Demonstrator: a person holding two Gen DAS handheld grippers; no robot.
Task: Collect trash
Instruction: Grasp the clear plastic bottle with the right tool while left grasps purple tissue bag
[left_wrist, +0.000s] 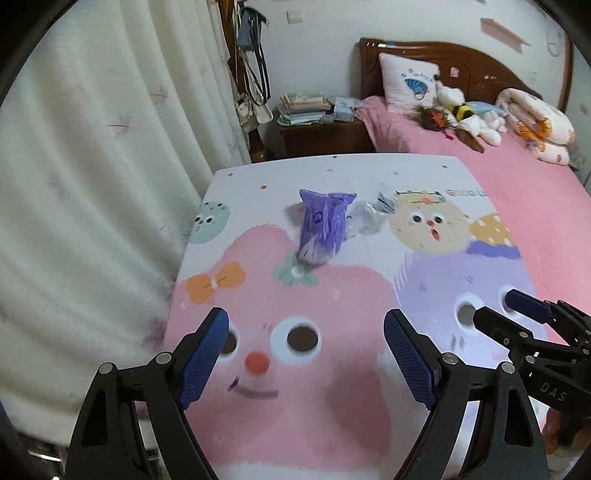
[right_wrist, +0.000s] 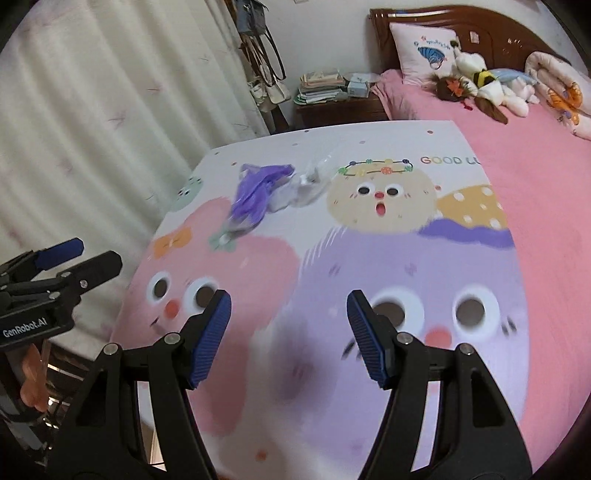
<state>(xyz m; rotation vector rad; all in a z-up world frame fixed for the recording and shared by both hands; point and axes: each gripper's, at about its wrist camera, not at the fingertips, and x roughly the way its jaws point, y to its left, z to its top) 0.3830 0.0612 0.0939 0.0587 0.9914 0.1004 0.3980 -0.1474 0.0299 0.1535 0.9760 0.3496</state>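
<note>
We've got both grippers spread w/ nothing held: left gripper (left_wrist: 306, 354) and right gripper (right_wrist: 288, 332) hover over the near end of the table (left_wrist: 369, 424), well apart from the trash. Risks, as we judge them: the purple bag (left_wrist: 321, 229) is thin, so pads may slide it away or pinch one layer only. The clear wrap (left_wrist: 369, 216) touching it on the right could get dragged along or knocked twd the far edge. Bag looks crumpled, semi-upright, mid-table; wrap is see-thru, hard to read, esp. w/ blur.
</note>
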